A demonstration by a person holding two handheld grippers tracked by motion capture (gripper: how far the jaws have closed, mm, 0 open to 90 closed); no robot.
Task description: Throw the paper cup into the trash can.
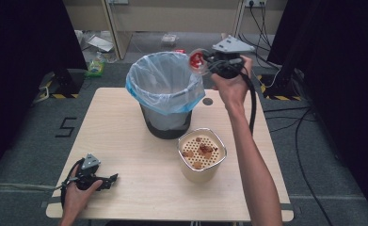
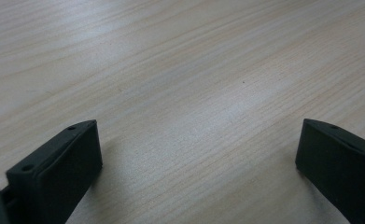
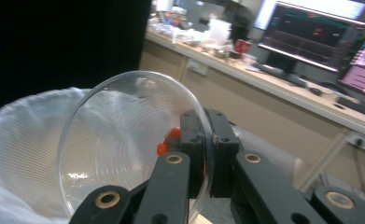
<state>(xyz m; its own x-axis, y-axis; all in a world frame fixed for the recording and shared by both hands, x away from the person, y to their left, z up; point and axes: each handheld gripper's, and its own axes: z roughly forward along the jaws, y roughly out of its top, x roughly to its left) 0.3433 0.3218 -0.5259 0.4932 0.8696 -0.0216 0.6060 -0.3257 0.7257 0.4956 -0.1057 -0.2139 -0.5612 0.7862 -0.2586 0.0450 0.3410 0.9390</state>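
Behind right gripper (image 3: pixel 203 140), bowl (image 3: pixel 124 144) rim hidden (red bits blurred)

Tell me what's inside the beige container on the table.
The beige container holds a perforated insert with a few brownish food scraps on top. Whatever lies below the insert is hidden.
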